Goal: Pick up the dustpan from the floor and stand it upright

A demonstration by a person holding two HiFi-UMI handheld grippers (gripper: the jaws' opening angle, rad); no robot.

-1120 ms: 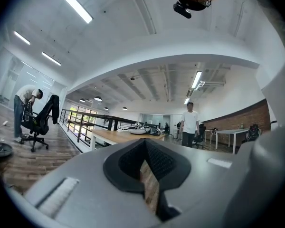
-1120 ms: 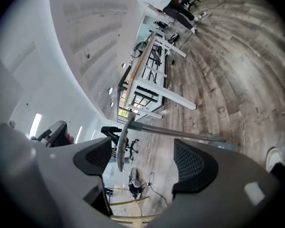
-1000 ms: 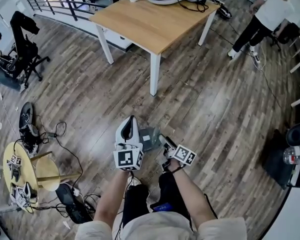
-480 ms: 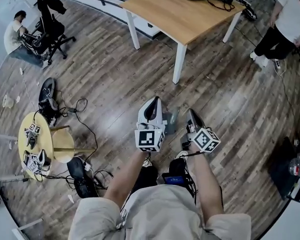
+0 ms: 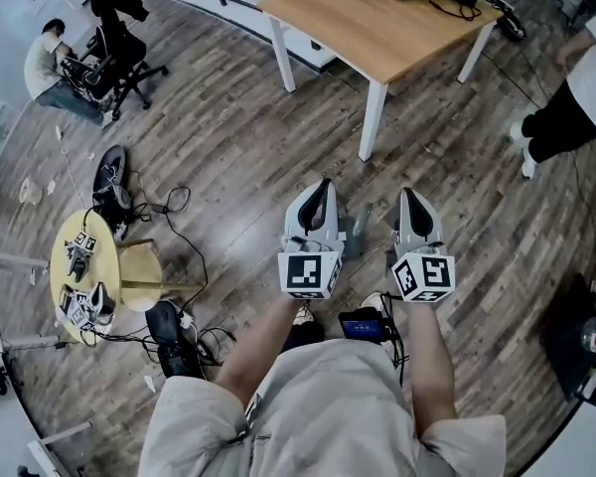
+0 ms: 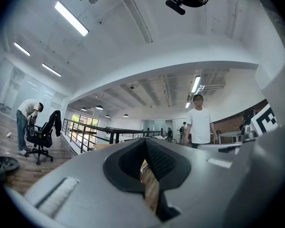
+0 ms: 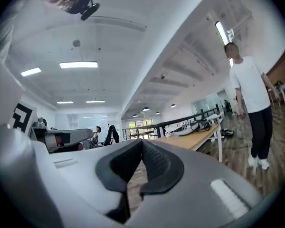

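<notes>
Nearest, the left tool [image 5: 318, 189] is pressed together, empty; the right tool [image 5: 411, 197], at its 3 o'clock, has just been closing on nothing. Between them the dustpan [image 5: 356, 229] seems upright on the floor [image 5: 228, 167]. Best to withdraw clear without nudging it.

No word, number or brand name can be read anywhere. The only printed signs are black-and-white square code patterns without letters, 1 facing up on the white marker cube [image 5: 309, 274] of the left gripper [image 5: 321, 185] and 1 on the matching cube [image 5: 423, 277] of the right gripper [image 5: 409, 193]. Smaller patterns of that kind lie on the round yellow wooden stool [image 5: 62, 276], too small to make out.
</notes>
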